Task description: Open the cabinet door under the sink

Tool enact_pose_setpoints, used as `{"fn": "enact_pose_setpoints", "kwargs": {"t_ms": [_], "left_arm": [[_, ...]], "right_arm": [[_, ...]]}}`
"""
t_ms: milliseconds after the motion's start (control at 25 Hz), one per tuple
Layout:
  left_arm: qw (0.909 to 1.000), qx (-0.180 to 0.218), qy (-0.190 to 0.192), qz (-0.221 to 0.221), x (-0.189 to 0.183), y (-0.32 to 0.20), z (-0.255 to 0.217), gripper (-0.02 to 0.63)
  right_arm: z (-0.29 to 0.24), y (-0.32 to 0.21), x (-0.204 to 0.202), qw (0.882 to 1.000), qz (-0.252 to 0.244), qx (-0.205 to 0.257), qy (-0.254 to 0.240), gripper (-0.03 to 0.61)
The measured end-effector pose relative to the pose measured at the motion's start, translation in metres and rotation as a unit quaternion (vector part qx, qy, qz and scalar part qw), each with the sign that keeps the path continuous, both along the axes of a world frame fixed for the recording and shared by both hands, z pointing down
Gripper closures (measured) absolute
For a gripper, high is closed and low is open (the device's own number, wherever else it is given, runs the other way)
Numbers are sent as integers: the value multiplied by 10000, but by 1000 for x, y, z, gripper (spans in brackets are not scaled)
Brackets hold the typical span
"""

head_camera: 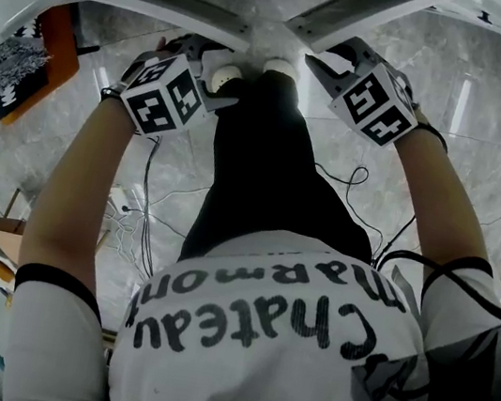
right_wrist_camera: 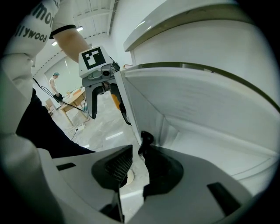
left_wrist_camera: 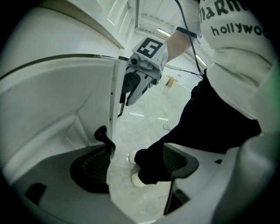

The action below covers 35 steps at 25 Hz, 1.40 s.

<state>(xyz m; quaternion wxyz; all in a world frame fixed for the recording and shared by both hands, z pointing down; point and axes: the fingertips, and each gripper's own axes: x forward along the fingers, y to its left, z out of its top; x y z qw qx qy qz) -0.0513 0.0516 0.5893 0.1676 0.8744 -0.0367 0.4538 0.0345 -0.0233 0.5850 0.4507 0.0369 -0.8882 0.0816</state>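
Left cabinet door (left_wrist_camera: 65,100): white, swung a little out from the cabinet front, its free edge near the middle of the cabinet.
Right cabinet door (right_wrist_camera: 197,109): white, also ajar; in the head view the two doors' top edges meet in a shallow V just beyond the person's shoes (head_camera: 278,66).
Counter edge (right_wrist_camera: 175,22): white, runs above both doors.
Left gripper (left_wrist_camera: 136,153): released, jaws wide apart with floor and the person's dark trouser leg (left_wrist_camera: 205,118) showing between them; nothing is pinched.
Left door's handle (left_wrist_camera: 103,133): black, on the outer face by the free edge, just beyond the tip of the jaw on the cabinet side.
Right gripper (right_wrist_camera: 138,151): jaws only a narrow gap apart, floor visible through the gap.
Right door's handle (right_wrist_camera: 145,139): black, at the mouth of that gap, against the jaw on the cabinet side; a sliver of floor shows between it and the other jaw, so it is not clamped.
Grippers to each other: near, facing across the doors' free edges, left one at the left door, right one at the right door.
Floor (head_camera: 433,130): pale grey, marbled; thin cables (head_camera: 139,214) lie on it at the near left.
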Motion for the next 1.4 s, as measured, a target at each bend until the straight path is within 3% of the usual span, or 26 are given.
{"fn": "enact_pose_setpoints", "kwargs": {"t_ms": [1080,1400], "left_arm": [[9937,-108,-411,1034,-33,57,5,259],[9916,-221,-504,1167,-41,69,3,259]], "right_arm": [[6,36,60,9951,-804,76,567,499],[6,44,83,9925,-929,77,794,497]]}}
